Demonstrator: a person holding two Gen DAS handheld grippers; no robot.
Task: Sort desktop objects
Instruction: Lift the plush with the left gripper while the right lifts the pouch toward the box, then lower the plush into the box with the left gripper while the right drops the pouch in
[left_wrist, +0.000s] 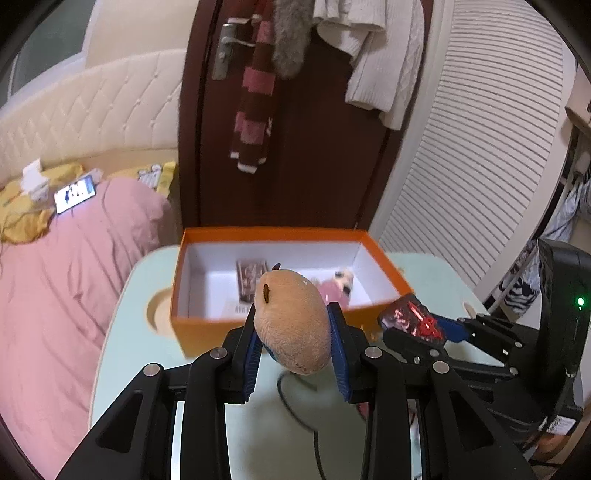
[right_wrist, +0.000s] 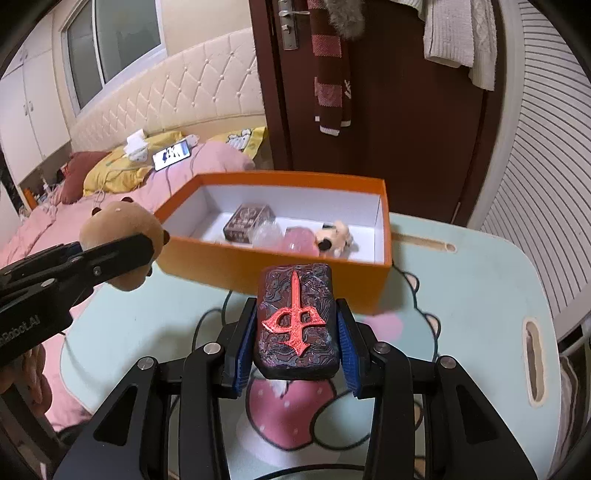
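My left gripper (left_wrist: 293, 325) is shut on a tan plush toy (left_wrist: 291, 321) and holds it above the table, just in front of the orange box (left_wrist: 207, 332). The toy also shows in the right wrist view (right_wrist: 122, 236). My right gripper (right_wrist: 295, 325) is shut on a dark case with a red emblem (right_wrist: 295, 321), held above the table before the box (right_wrist: 258, 266). The case also shows in the left wrist view (left_wrist: 412, 319). Inside the box lie a dark card box (right_wrist: 249, 219), a pink item (right_wrist: 299, 238) and a small plush dog (right_wrist: 334, 234).
The box stands on a pale green table (right_wrist: 461, 295) with a cartoon print and a handle slot (right_wrist: 533, 362). A black cable (left_wrist: 295, 410) lies on the table. A pink bed (left_wrist: 55, 277) is at the left, a brown door (left_wrist: 314, 147) behind.
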